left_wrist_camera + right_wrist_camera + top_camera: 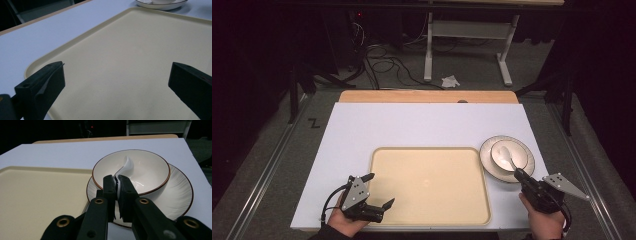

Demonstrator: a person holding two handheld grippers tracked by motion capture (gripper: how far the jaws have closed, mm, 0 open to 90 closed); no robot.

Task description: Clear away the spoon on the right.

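Note:
A white bowl (504,154) (147,173) with a brown rim sits on a white plate (522,167) (178,200) at the table's right. A white spoon (512,161) (126,167) leans in the bowl, handle toward me. My right gripper (518,173) (117,181) is shut on the spoon's handle at the bowl's near rim. My left gripper (379,191) (117,80) stands open over the near left corner of a cream tray (432,185) (130,55), nothing between its jaws.
The tray lies bare on a white board (422,125) (62,152) on the wooden table (427,96). Beyond the far edge, cables (387,65) and a table frame (467,40) stand on the floor. The plate (162,4) lies past the tray's far corner.

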